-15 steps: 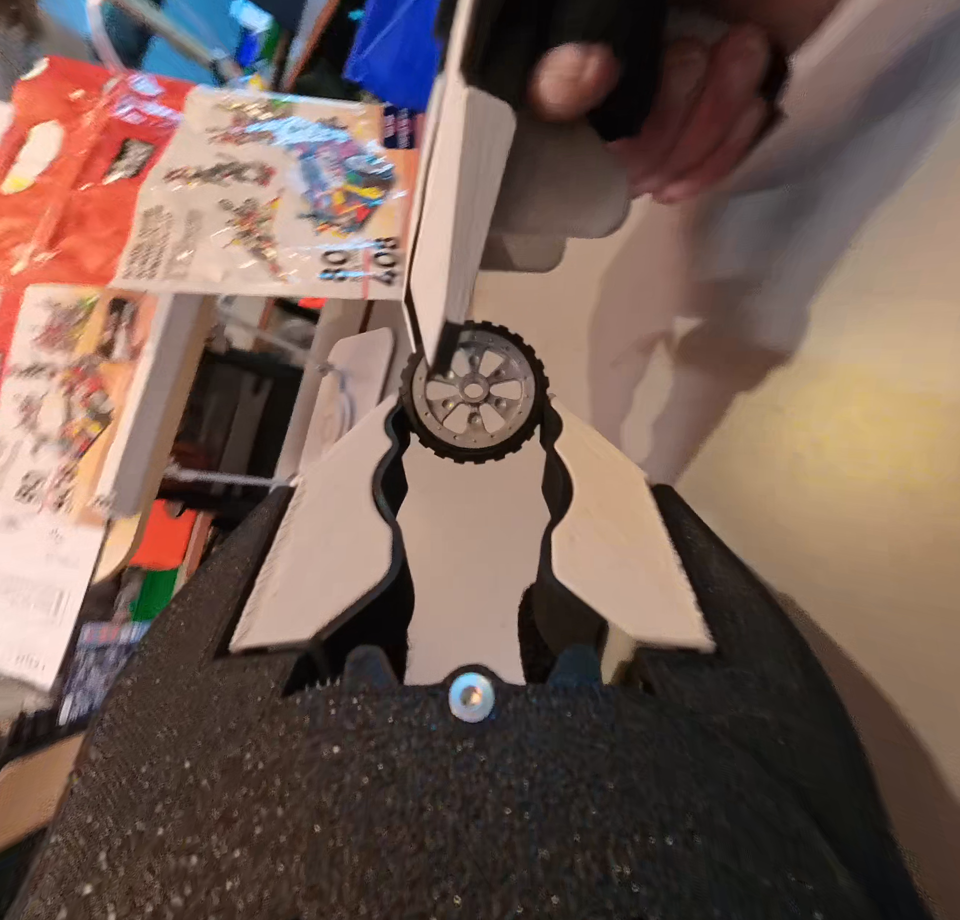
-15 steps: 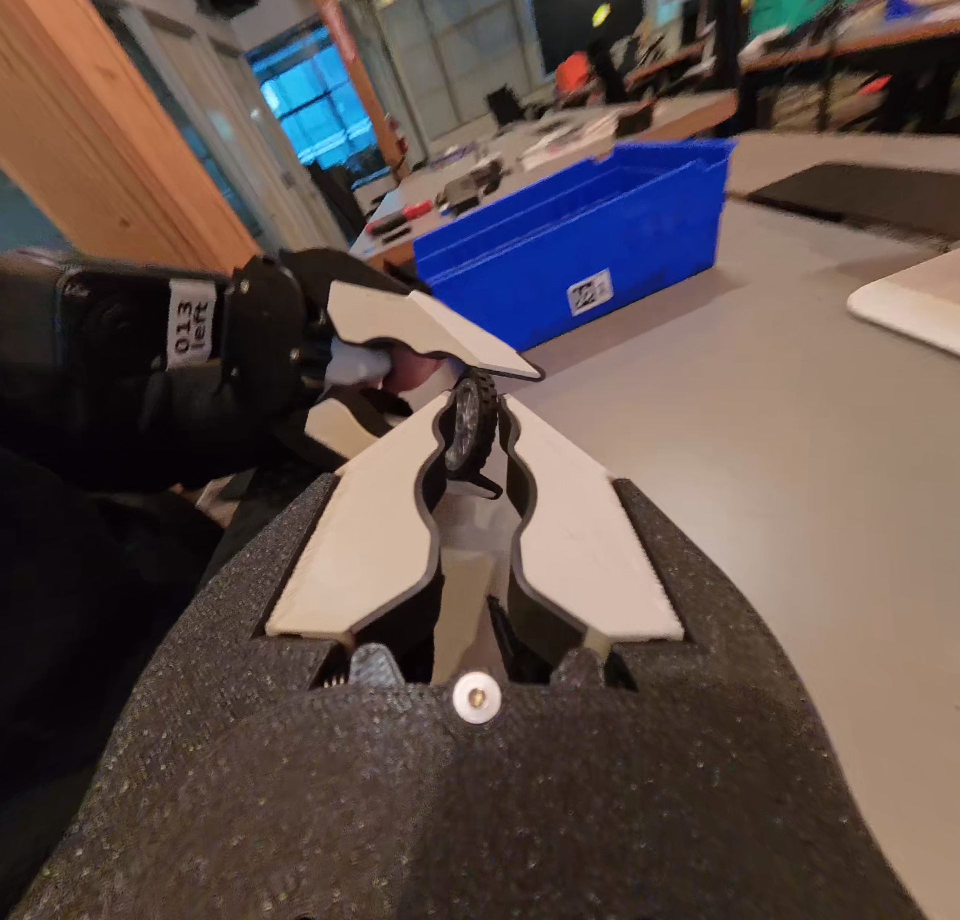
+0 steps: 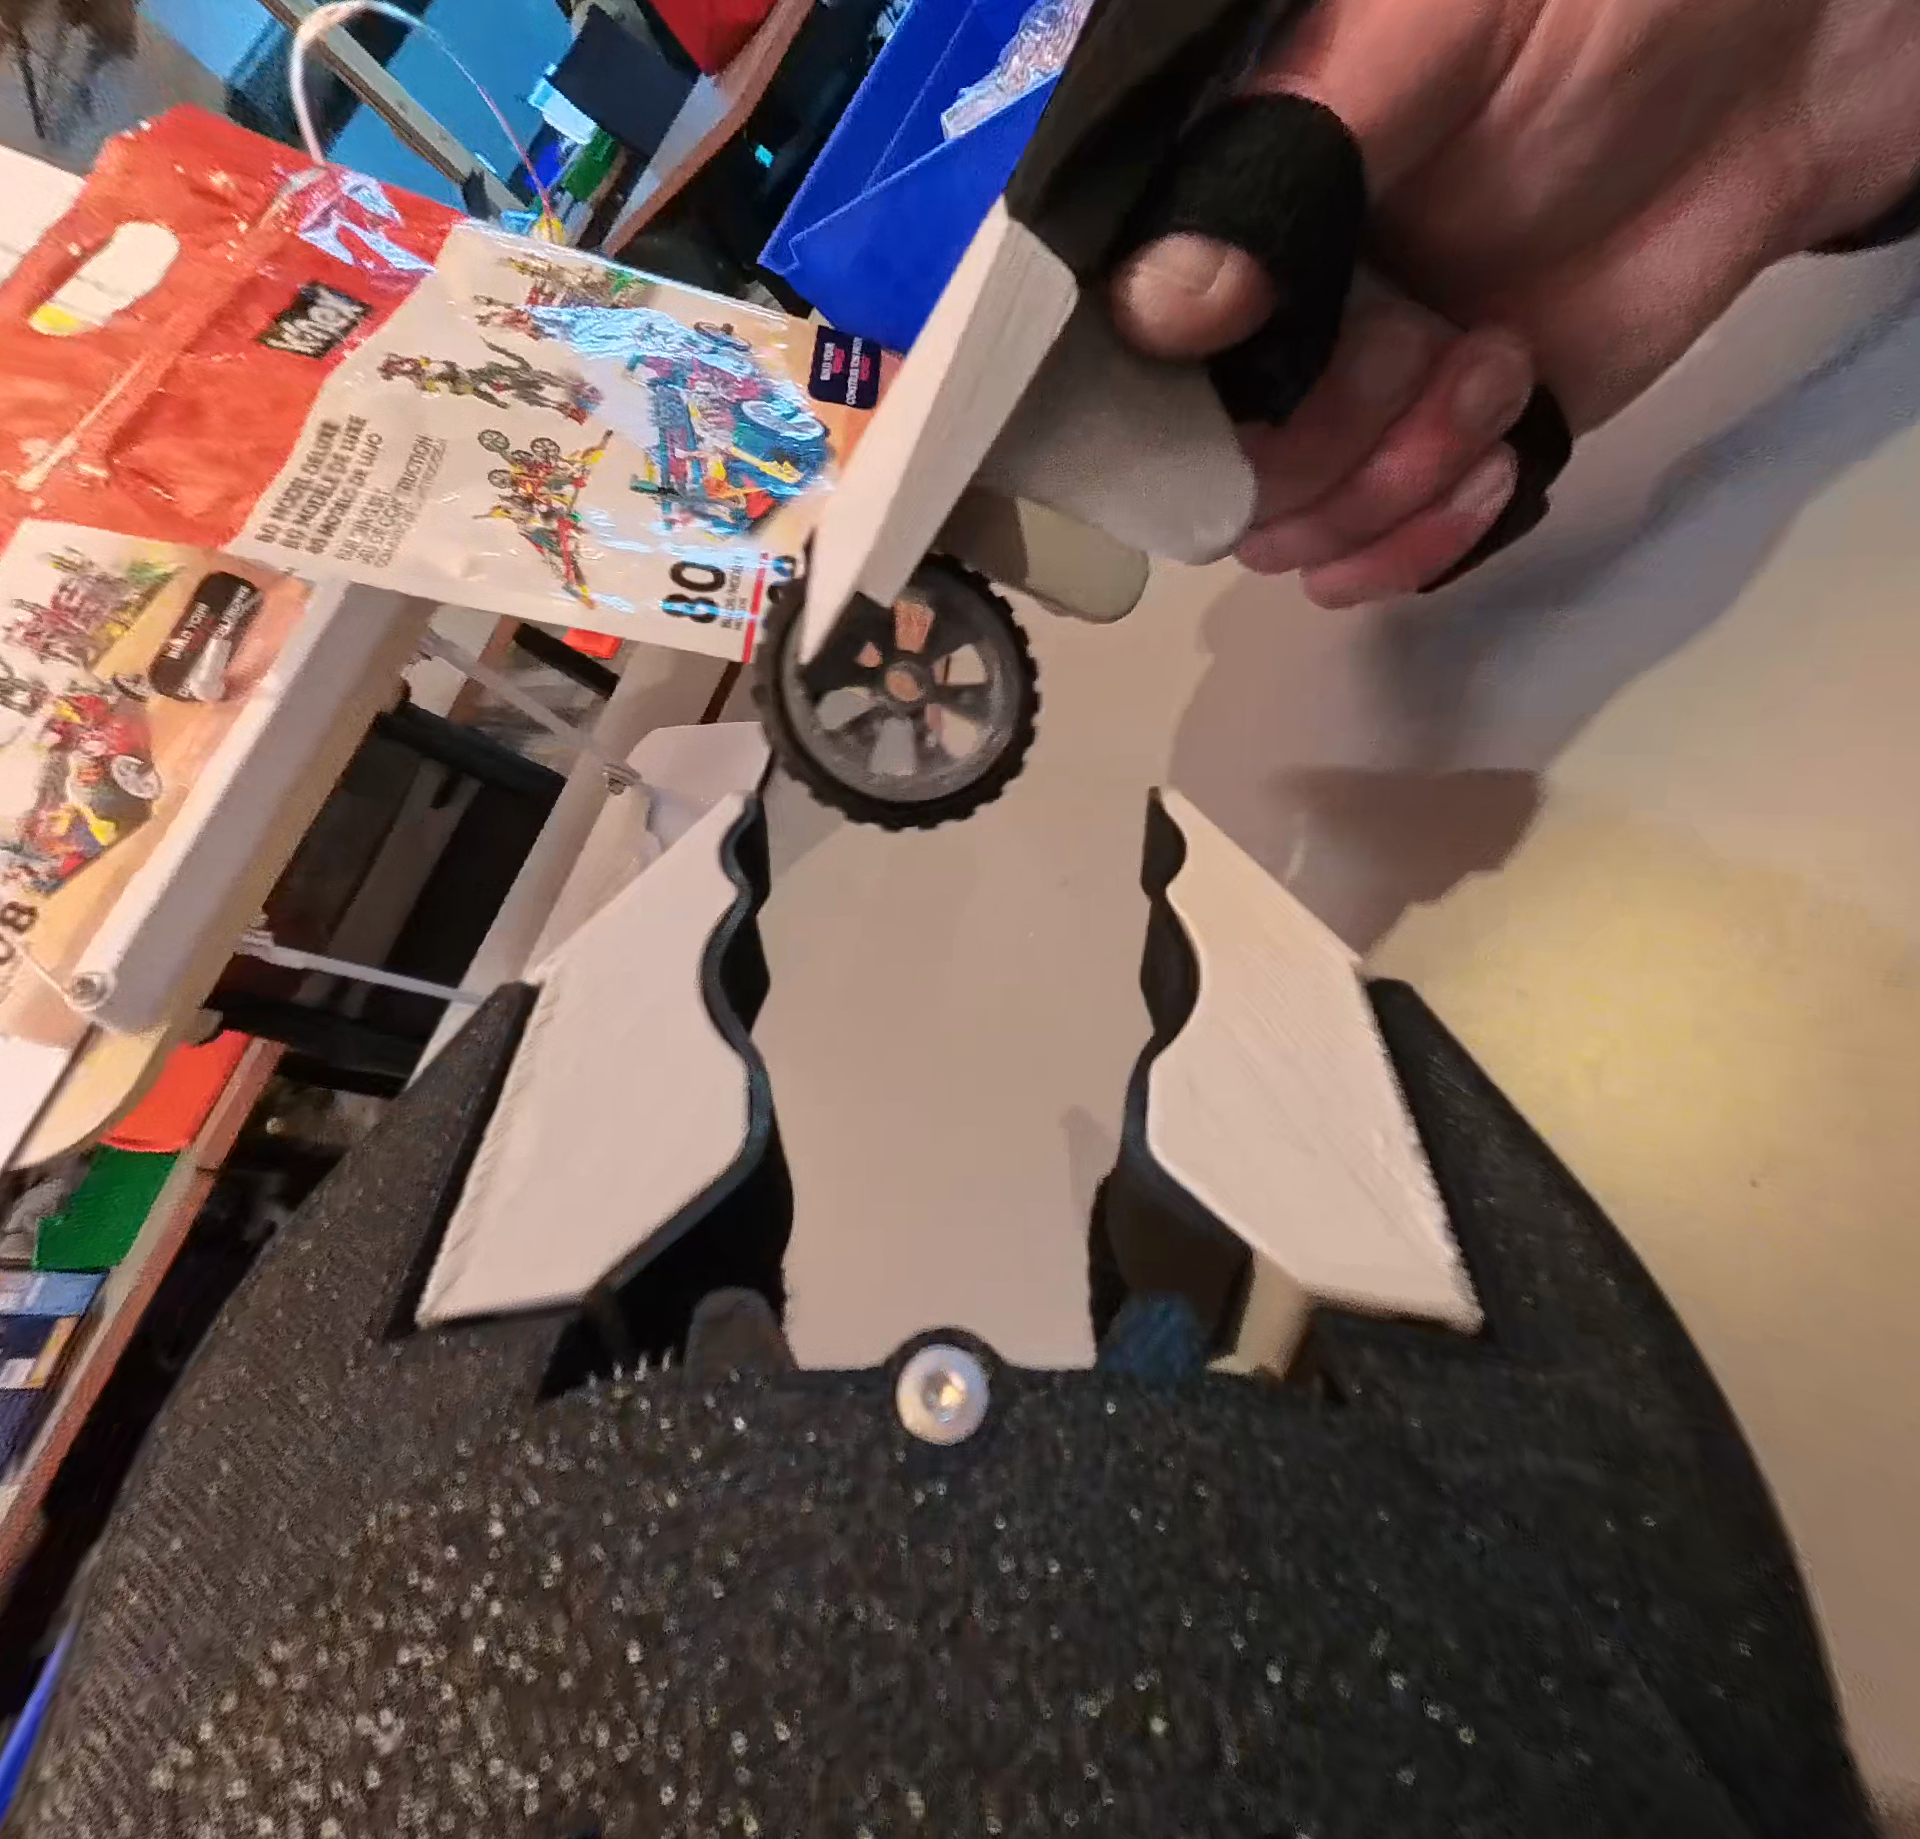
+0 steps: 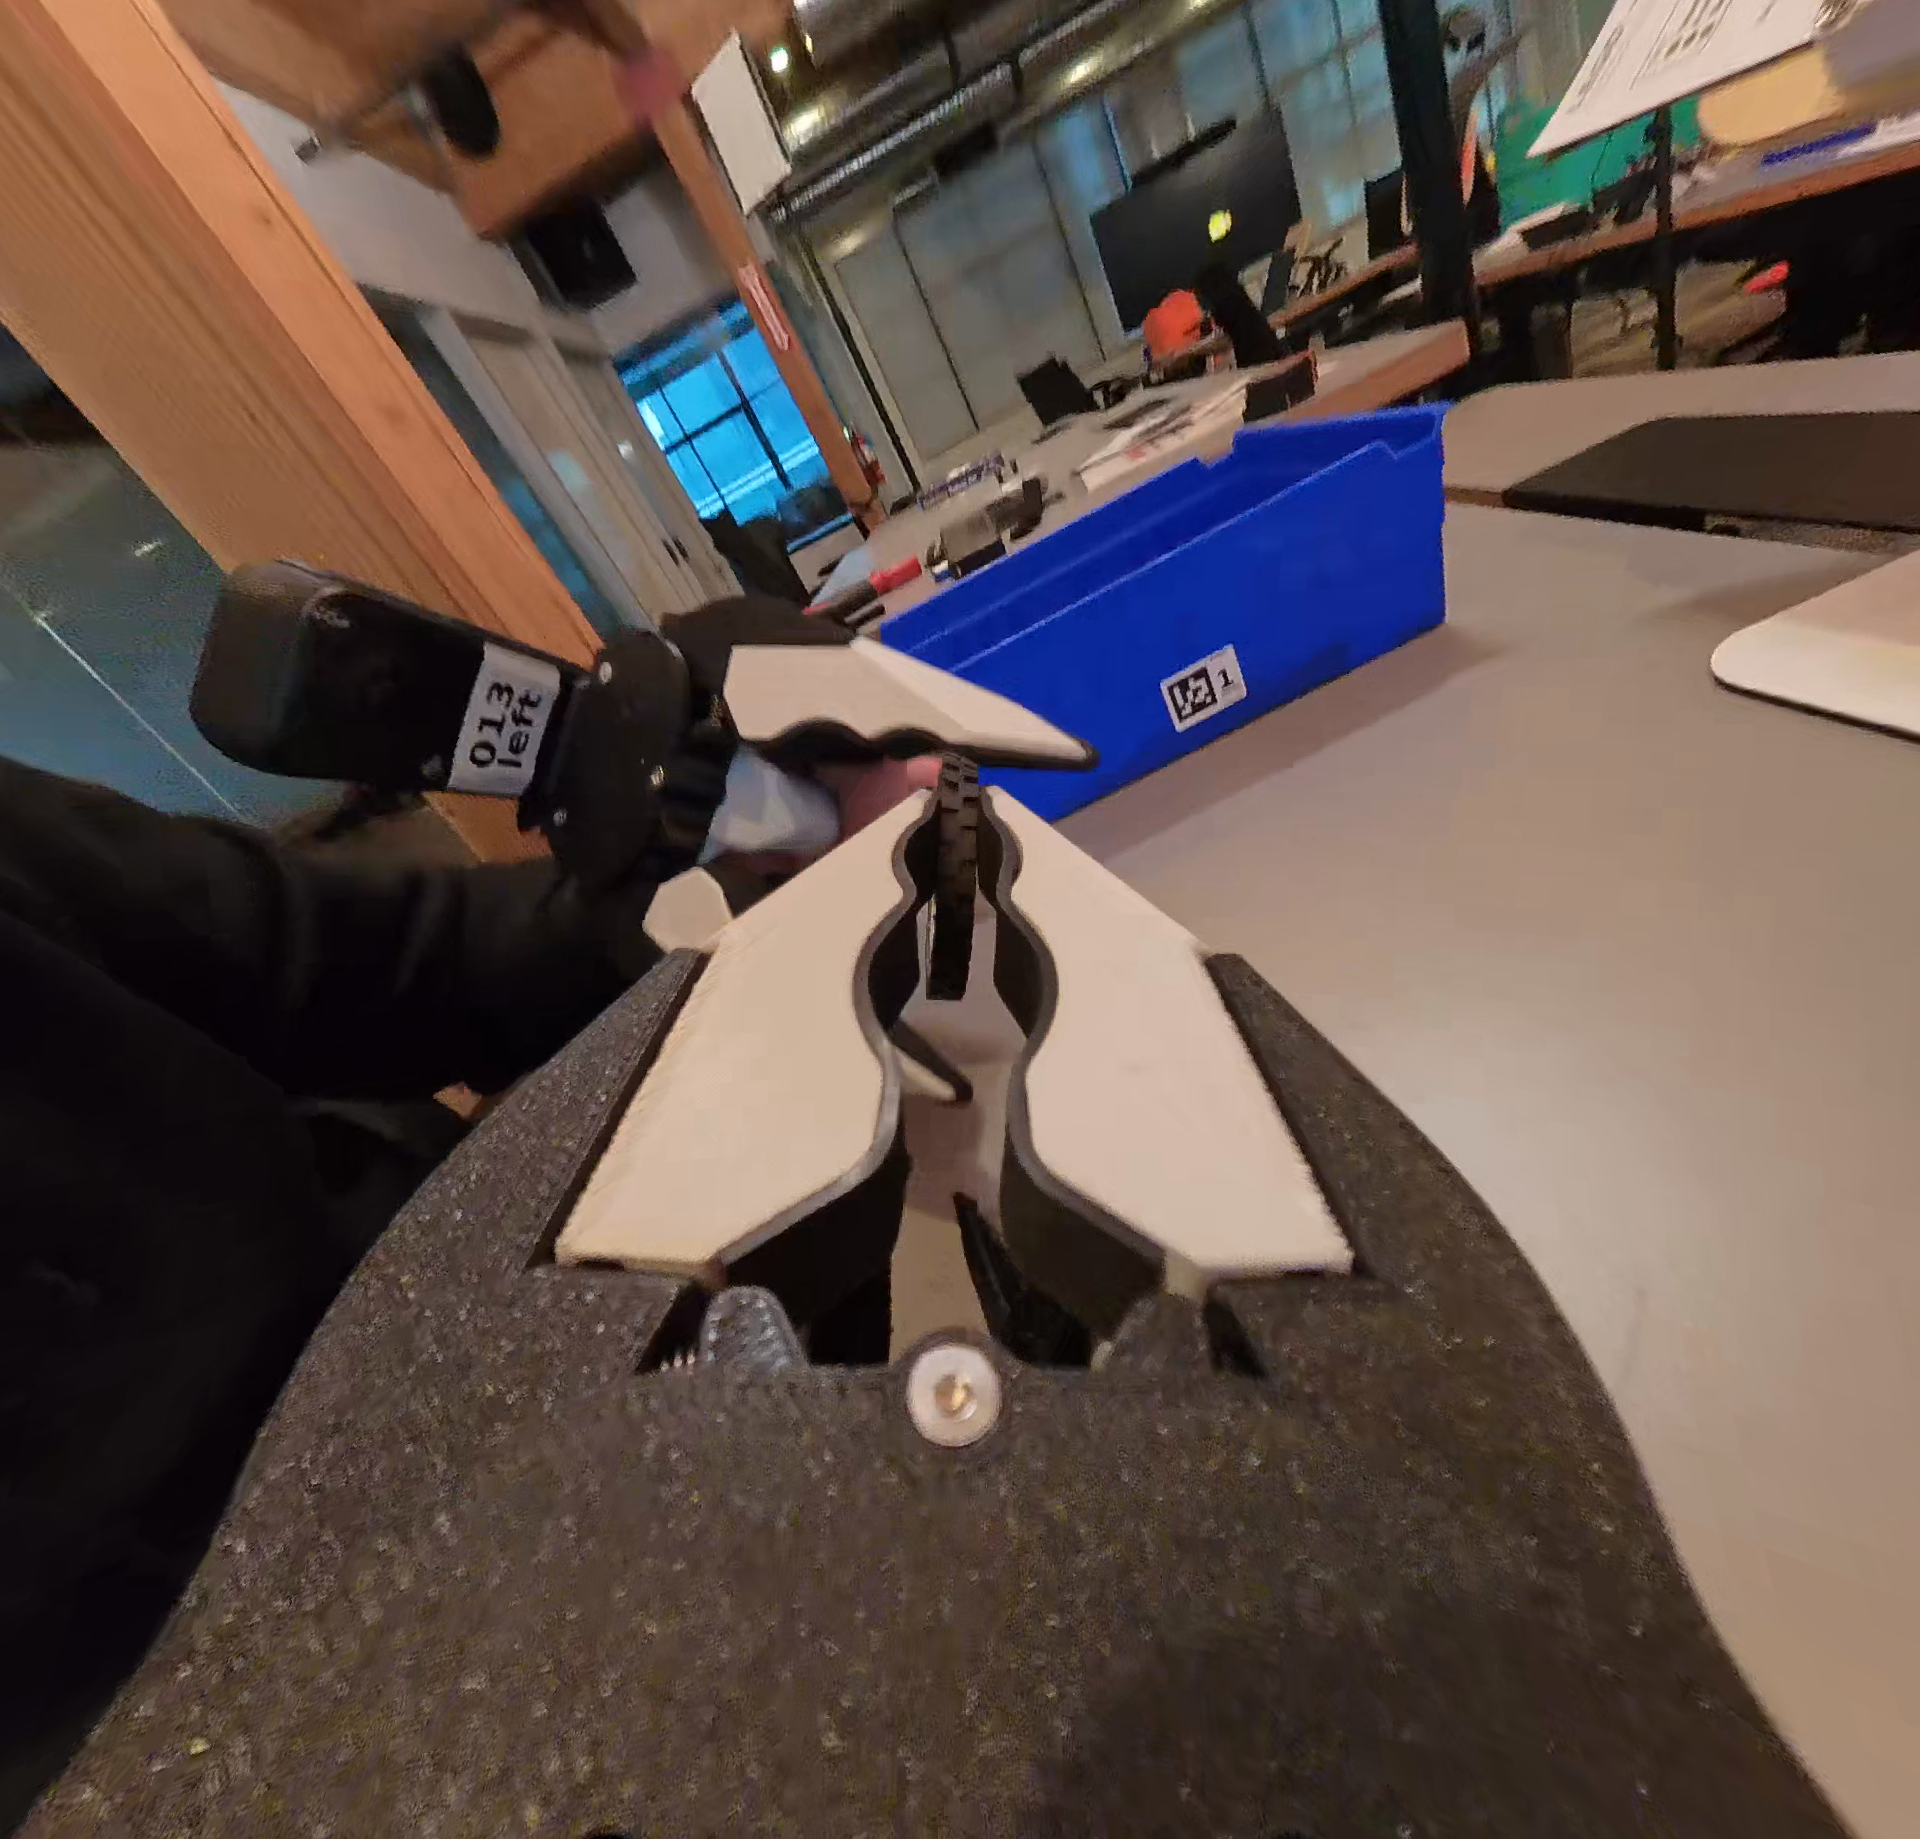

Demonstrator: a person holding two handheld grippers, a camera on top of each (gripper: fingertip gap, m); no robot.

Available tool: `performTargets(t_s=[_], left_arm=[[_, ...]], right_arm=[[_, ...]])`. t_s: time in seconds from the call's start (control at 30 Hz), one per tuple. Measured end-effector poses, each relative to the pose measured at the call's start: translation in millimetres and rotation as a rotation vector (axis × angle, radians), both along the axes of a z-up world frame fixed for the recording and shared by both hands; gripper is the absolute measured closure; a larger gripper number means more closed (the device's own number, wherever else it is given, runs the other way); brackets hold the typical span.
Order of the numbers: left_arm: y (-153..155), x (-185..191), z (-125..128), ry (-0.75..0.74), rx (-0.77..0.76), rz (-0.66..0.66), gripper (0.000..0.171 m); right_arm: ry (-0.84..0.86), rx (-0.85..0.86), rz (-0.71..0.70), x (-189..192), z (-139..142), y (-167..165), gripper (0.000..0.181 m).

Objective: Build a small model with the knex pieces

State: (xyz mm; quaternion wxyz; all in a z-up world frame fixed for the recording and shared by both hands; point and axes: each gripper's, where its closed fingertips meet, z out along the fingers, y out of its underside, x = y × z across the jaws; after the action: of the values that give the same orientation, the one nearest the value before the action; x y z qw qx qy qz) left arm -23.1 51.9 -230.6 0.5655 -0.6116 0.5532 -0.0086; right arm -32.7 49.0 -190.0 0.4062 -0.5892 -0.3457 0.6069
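While my left gripper (image 3: 951, 802) stands with its white fingers spread wide and nothing between them, the small toy wheel with a knobbly black rubber tyre and grey spoked hub (image 3: 902, 693) sits just beyond its fingertips, a little toward the left finger, and touches neither pad. My right gripper (image 4: 954, 802) has that wheel: its fingers are drawn together on the two flat faces, so from behind it I see only the tread edge-on (image 4: 954, 890), squeezed at the tips. From the left gripper I look straight at the hub, so the wheel's axle line points back along the left fingers and runs across the right ones. My right hand (image 3: 1538, 231) comes in from above and to the right of the left gripper. The grey table (image 4: 1507, 958) lies beneath, and a blue plastic bin (image 4: 1247, 584) stands well ahead of the right gripper, slightly to its right.
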Motion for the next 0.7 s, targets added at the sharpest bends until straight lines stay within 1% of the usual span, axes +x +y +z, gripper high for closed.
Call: performTargets(t_s=[0.03, 0.1, 0.13, 0.17, 0.2, 0.27, 0.43, 0.6, 0.63, 0.7], left_arm=[[2, 2, 0, -0.005, 0.021, 0.021, 0.101], [5, 4, 11, -0.017, 0.114, 0.061, 0.103], [4, 6, 17, -0.034, 0.138, 0.063, 0.107], [3, 7, 22, -0.053, 0.154, 0.061, 0.12], [3, 8, 24, -0.047, 0.165, 0.071, 0.123], [6, 7, 23, -0.009, 0.191, 0.104, 0.123], [7, 6, 24, 0.01, 0.194, 0.121, 0.125], [12, 3, 26, 0.162, 0.293, 0.187, 0.127], [15, 4, 28, 0.185, 0.318, 0.204, 0.128], [19, 10, 31, 0.206, 0.32, 0.198, 0.128]], right_arm=[[0.018, -0.002, 0.001, 0, 2, -1, 0.176], [0.04, -0.012, 0.009, -2, 5, -3, 0.176], [0.041, -0.01, 0.005, -3, 5, -4, 0.177], [0.041, -0.011, 0.002, -3, 5, -4, 0.176], [0.047, -0.014, -0.003, -3, 5, -3, 0.176], [0.054, -0.018, -0.013, -2, 5, -1, 0.177], [0.048, -0.015, -0.031, -2, 6, -1, 0.177], [0.036, -0.015, -0.078, -1, 7, 2, 0.176], [0.037, -0.011, -0.098, 0, 8, 4, 0.176], [0.058, -0.017, -0.121, 5, 12, 9, 0.176]])
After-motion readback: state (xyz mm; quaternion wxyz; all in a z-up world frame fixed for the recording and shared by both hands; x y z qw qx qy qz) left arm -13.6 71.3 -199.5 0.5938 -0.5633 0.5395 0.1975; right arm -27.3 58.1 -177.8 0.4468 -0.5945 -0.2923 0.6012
